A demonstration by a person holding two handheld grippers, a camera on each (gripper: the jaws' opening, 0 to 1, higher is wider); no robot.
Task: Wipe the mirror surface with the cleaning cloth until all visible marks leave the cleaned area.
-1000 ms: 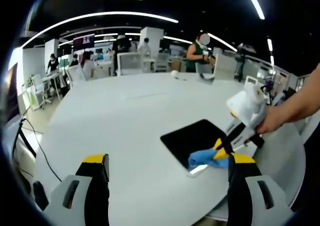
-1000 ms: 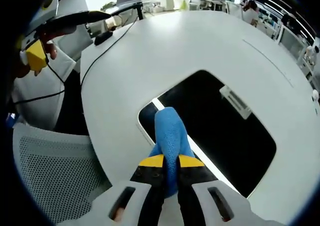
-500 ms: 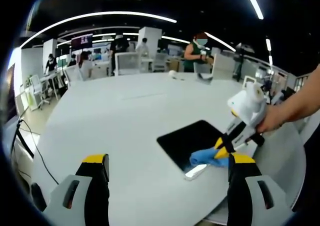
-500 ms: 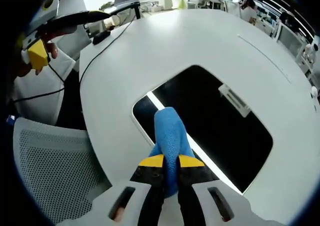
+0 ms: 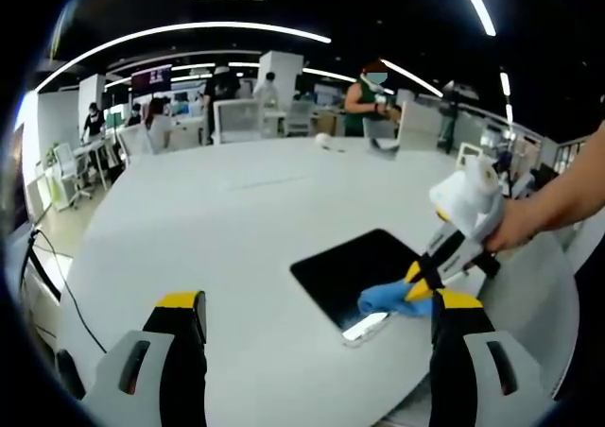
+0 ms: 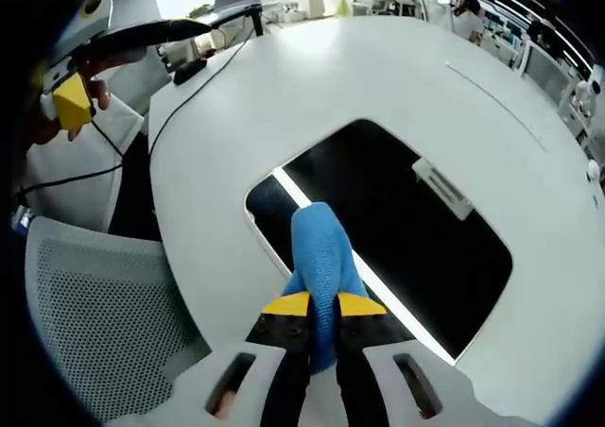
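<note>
A dark rectangular mirror (image 6: 397, 229) lies flat on the white round table (image 6: 284, 87); it reflects ceiling lights as a bright strip. My right gripper (image 6: 323, 304) is shut on a blue cleaning cloth (image 6: 321, 257), which presses on the mirror's near end. In the left gripper view the mirror (image 5: 364, 271) sits right of centre, with the blue cloth (image 5: 388, 299) on its near corner and the right gripper (image 5: 421, 290) held over it by a hand. My left gripper (image 5: 317, 304) hovers above the table, jaws wide apart with nothing between them.
A mesh chair back (image 6: 104, 323) stands at the table's edge beside a black cable (image 6: 189, 77). A hand with the left gripper's yellow tip (image 6: 66, 101) shows at the left. Chairs (image 5: 241, 120) and several people (image 5: 373, 96) fill the far office.
The mirror has drifted slightly leftward in both views as the cloth slides along it. The right gripper stays shut on the cloth; the left stays open.
</note>
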